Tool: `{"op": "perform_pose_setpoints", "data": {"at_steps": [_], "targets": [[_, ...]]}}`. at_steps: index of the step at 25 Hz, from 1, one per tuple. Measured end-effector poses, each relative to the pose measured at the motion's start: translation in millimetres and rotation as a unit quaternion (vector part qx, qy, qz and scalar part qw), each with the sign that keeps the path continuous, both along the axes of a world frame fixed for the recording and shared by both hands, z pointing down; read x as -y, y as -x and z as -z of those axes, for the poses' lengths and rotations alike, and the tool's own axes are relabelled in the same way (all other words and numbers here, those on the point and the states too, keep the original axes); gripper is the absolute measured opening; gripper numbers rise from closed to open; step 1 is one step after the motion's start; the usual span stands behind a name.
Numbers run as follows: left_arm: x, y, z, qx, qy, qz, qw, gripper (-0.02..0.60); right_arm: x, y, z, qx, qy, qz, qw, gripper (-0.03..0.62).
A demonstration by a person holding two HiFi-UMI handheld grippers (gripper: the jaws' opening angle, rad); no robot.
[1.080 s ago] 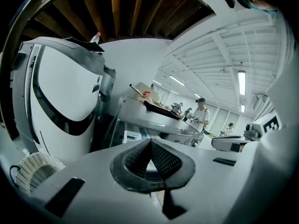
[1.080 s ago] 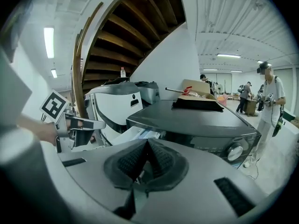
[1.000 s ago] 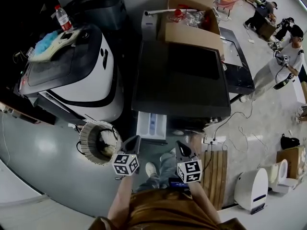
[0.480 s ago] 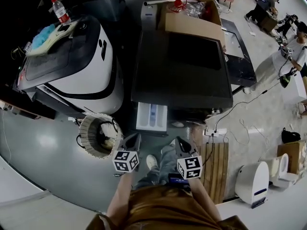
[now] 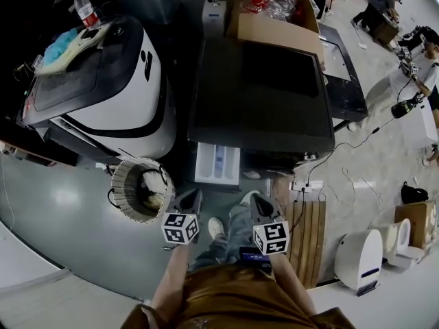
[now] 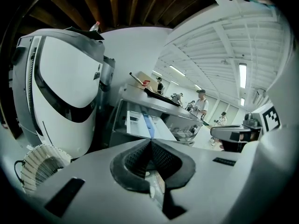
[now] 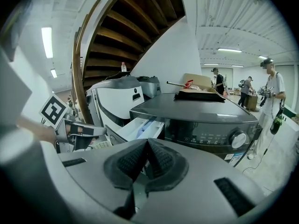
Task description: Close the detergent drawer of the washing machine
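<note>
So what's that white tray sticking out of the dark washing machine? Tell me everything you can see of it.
The detergent drawer is a white, plastic-looking tray, pulled out level from the front of the dark washing machine, at a top corner. Its open top shows compartments split by a blue strip. Nothing touches it.

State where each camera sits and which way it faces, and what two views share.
Head view: on the person's head, looking steeply down at the washing machine and its open detergent drawer; forearms, legs, left gripper and right gripper show.
Left gripper view: on the left gripper, facing the drawer from low; shut jaws show.
Right gripper view: on the right gripper, facing the machine's front; shut jaws show.
Both gripper views share the drawer.
</note>
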State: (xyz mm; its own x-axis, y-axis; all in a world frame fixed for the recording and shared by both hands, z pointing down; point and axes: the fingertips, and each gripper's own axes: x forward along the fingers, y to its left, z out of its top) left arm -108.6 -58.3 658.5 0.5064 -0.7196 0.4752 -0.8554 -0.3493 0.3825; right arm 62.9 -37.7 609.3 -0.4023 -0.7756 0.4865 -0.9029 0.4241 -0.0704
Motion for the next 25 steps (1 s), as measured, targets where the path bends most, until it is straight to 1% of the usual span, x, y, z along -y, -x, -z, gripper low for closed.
{"op": "perform_pose_setpoints", "data": {"at_steps": [6,16,25], "targets": [[5,0,-5,0.001,0.008,0.001,1.0000,0.023,6,-1,-2,0.000,0.004,-0.001,1.000,0.012],[10,-3,-12,-0.002,0.025,0.006,0.9997,0.023,20,-15,-7,0.001,0.013,-0.008,1.000,0.012],[12,-5,-12,-0.002,0.026,0.002,0.9997,0.025,32,-14,-14,0.006,0.018,-0.008,1.000,0.012]]}}
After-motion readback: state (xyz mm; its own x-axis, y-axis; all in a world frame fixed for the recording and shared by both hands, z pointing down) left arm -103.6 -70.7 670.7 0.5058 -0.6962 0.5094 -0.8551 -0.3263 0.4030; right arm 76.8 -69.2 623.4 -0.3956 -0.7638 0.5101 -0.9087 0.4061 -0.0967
